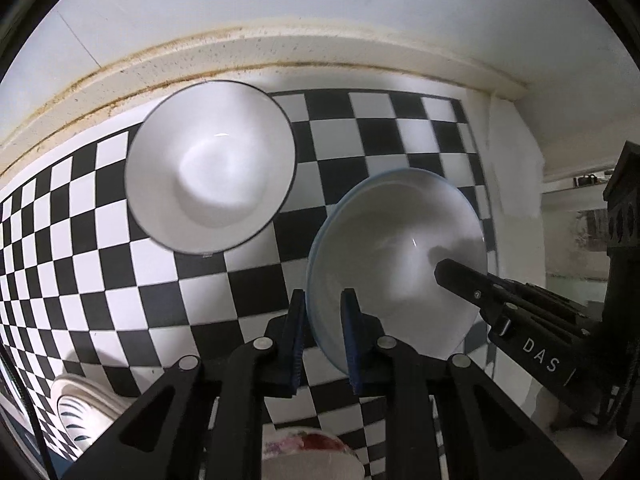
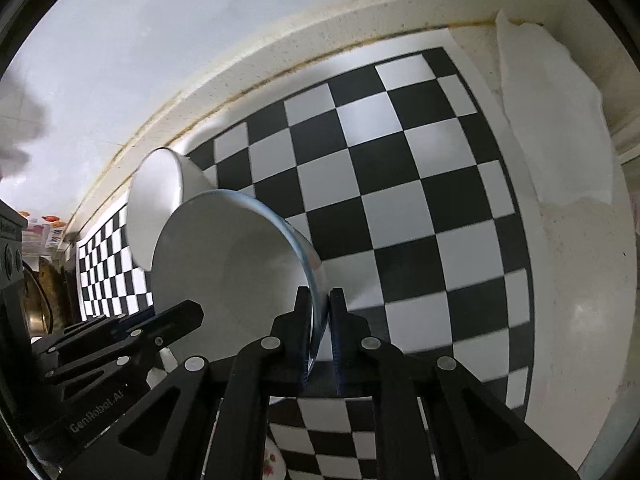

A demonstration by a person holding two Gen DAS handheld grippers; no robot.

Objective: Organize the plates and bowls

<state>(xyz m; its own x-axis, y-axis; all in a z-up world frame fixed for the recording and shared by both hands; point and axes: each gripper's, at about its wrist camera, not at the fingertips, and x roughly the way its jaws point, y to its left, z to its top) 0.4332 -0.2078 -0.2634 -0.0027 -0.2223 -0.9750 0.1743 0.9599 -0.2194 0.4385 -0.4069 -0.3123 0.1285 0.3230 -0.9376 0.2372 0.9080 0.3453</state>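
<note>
Above the checkered mat (image 1: 120,240), both my grippers are pinching one blue-rimmed bowl (image 1: 400,264): my left gripper (image 1: 324,336) on its near rim, my right gripper (image 2: 320,336) on the opposite edge. A second white bowl (image 1: 210,168) is sitting behind, blurred. My linkages are hiding a floral dish (image 1: 312,452), cut off below.

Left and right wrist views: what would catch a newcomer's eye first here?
The black-and-white checkered mat dominates. Above it, both grippers pinch one blue-rimmed bowl: the left gripper on its near rim, the right gripper on the opposite edge. A second white bowl with a dark rim sits behind, by the wall.
</note>
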